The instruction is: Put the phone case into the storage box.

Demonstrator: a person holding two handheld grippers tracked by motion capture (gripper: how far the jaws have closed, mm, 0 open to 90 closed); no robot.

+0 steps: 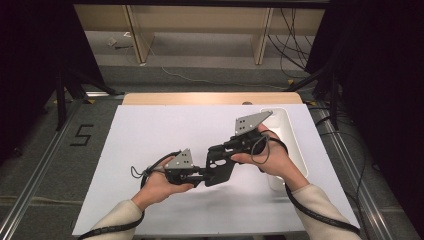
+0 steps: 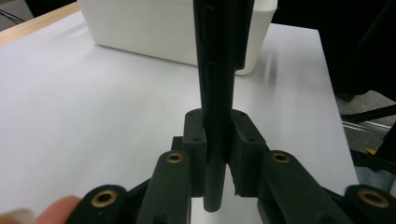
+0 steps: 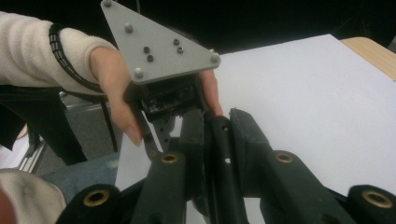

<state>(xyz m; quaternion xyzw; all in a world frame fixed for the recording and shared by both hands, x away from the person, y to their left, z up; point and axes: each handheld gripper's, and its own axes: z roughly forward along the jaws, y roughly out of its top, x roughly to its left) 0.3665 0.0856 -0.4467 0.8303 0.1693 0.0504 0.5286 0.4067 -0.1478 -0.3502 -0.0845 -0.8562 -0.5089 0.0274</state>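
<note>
Sleeves of cream knit come in from the near edge of the table, two of them, each with a ribbed black cable running along it. Your left hand point(image 1: 159, 184) carries the left gripper point(image 1: 200, 175), a black plastic tool topped by a grey three-cornered metal plate with small screws. Your right hand point(image 1: 272, 156) carries the right gripper point(image 1: 216, 161), built the same and topped by the same kind of plate, which sits higher and tilted.

Between the two tools hangs one flat black plastic plate with rounded edges and cut-out holes point(image 1: 218, 170), held clear above the matt white board point(image 1: 150, 130) that covers the tabletop. In the left gripper view, this plate point(image 2: 217, 107) stands edge-on and upright, with both ridged pads pressed against its thin sides, so your left tool is clamped on it. In the right gripper view, the right jaws are drawn in on the same plate point(image 3: 223, 163), gripping it from the opposite end, and the left gripper point(image 3: 161, 100) faces you just beyond.

Farther off, by the right edge of the board, lies one smooth, long white plastic tray with rounded corners point(image 1: 289, 130). Past the board's far edge runs a strip of pale wooden tabletop point(image 1: 200, 98).
</note>
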